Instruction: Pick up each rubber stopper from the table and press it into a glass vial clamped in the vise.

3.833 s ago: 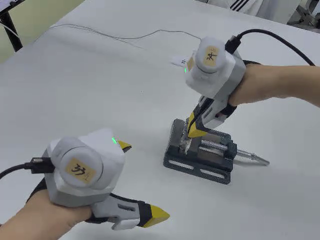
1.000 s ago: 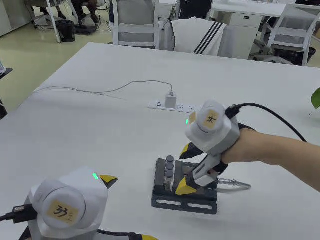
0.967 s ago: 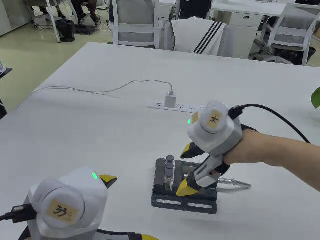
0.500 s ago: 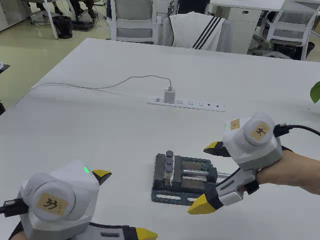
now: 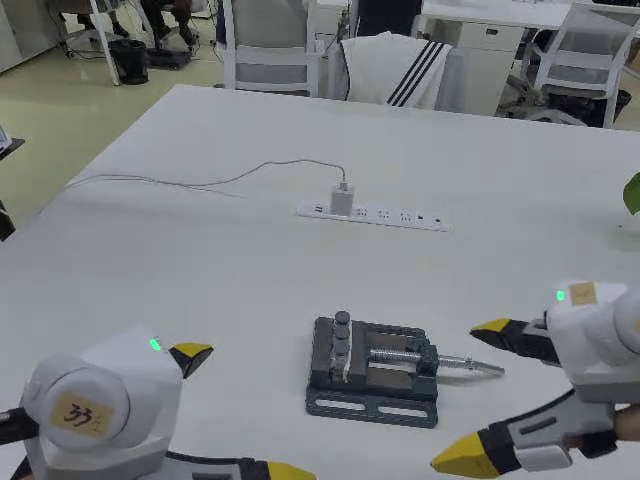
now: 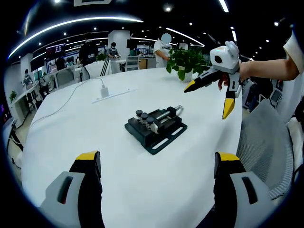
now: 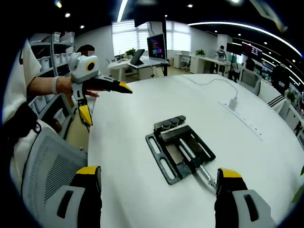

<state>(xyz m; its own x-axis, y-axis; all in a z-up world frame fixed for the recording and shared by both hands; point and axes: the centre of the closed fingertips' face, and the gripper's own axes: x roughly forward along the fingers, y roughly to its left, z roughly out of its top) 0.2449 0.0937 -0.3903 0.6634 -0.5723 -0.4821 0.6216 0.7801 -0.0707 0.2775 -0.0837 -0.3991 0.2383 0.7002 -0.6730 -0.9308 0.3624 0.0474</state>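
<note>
- White table (image 5: pixel 200 250) spans the head view
- Left gripper (image 5: pixel 230 412) sits at the lower left of the frame; jaws spread wide, nothing between them
- Right gripper (image 5: pixel 472 395) sits at the lower right, just beside the vise's screw end; jaws likewise apart and empty
- Vise (image 5: pixel 372 375) stands at lower centre, between the two grippers
- Power strip (image 5: pixel 375 214) lies above it in the frame, well apart
- Three vials (image 5: pixel 342 335) stand upright in a row, clamped at the vise's left end; each has a dark stopper (image 5: pixel 342 318) on top

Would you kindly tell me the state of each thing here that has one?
left gripper: open, empty.
right gripper: open, empty.
vise: closed on the vials.
vials: upright, clamped, with dark stoppers in.
power strip: one charger plugged in.
</note>
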